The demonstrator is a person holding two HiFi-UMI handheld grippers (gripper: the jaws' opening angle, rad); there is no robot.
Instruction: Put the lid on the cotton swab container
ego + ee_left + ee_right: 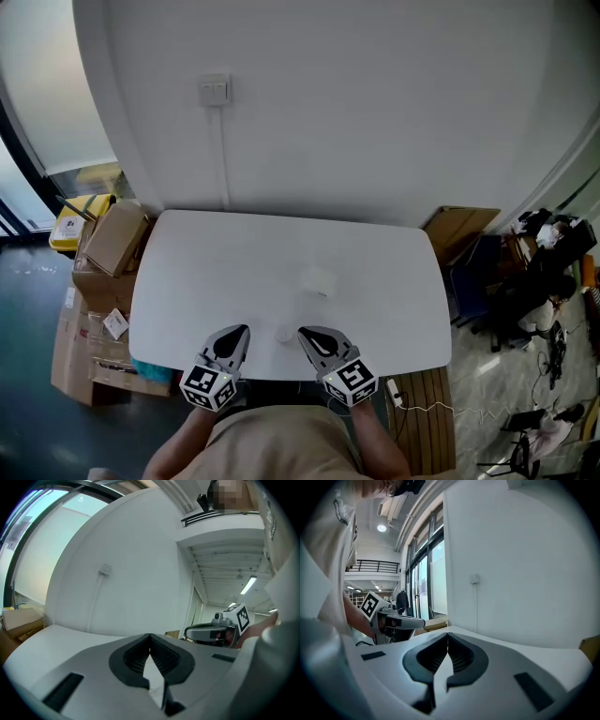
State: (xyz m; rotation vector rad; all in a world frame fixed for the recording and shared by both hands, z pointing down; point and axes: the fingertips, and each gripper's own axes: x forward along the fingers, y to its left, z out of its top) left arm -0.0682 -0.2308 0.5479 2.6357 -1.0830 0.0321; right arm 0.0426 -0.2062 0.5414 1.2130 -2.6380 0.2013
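A small translucent container [319, 279] sits near the middle of the white table [187, 272]. A tiny round pale piece [284, 334], possibly the lid, lies at the front edge between my two grippers. My left gripper [240, 331] rests at the front edge just left of that piece, jaws together and empty. My right gripper [305, 334] mirrors it just to the right, also shut with nothing held. In the left gripper view the right gripper [213, 632] shows across the table. The right gripper view shows the left gripper [396, 620] the same way.
A white wall with a switch [214, 89] and a cable stands behind the table. Cardboard boxes [114, 239] are stacked at the left. A wooden board [459, 228], dark chairs and a seated person [539, 314] are at the right. A power strip [394, 392] lies on the floor.
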